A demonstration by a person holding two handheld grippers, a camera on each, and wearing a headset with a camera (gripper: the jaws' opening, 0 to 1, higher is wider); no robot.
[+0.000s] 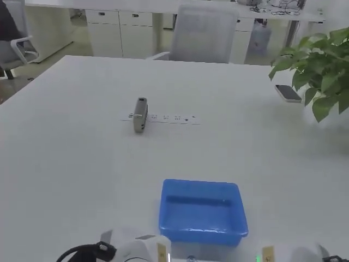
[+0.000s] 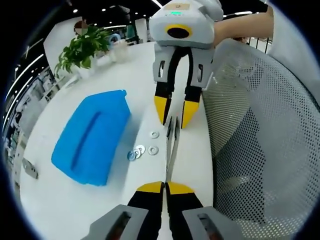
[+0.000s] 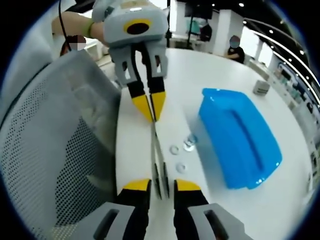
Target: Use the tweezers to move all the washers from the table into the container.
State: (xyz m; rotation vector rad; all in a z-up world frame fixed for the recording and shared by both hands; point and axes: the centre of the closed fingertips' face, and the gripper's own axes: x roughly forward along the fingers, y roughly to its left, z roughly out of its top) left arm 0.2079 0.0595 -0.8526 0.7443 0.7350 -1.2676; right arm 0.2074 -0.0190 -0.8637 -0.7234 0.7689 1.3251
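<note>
A mesh chair back [image 3: 55,150] fills the left of the right gripper view, and beside it runs the white table [image 3: 132,145], with the tweezers [image 3: 156,150] lying along its near edge. The left hand-held gripper [image 3: 151,107] is clenched on the narrow end of the tweezers. The right hand-held gripper [image 3: 161,186] brackets the two spread arms, one jaw on each side. I cannot tell whether those jaws press the arms or merely flank them. Just right of the tweezers, three or so washers [image 3: 174,149] lie flat on the table, close together, and two seem to touch. Further right stands the blue container [image 3: 240,137], near the washers but apart from them. The washers look like thin, hard metal rings: light, slick and flush to a smooth top, so the tips would likely skate off a flat face. The better hold is probably across the rim, one tip through the hole. The tweezers look springy and slim, so they are best squeezed partway along the arms and gently, or a pinched washer may flick away.
</note>
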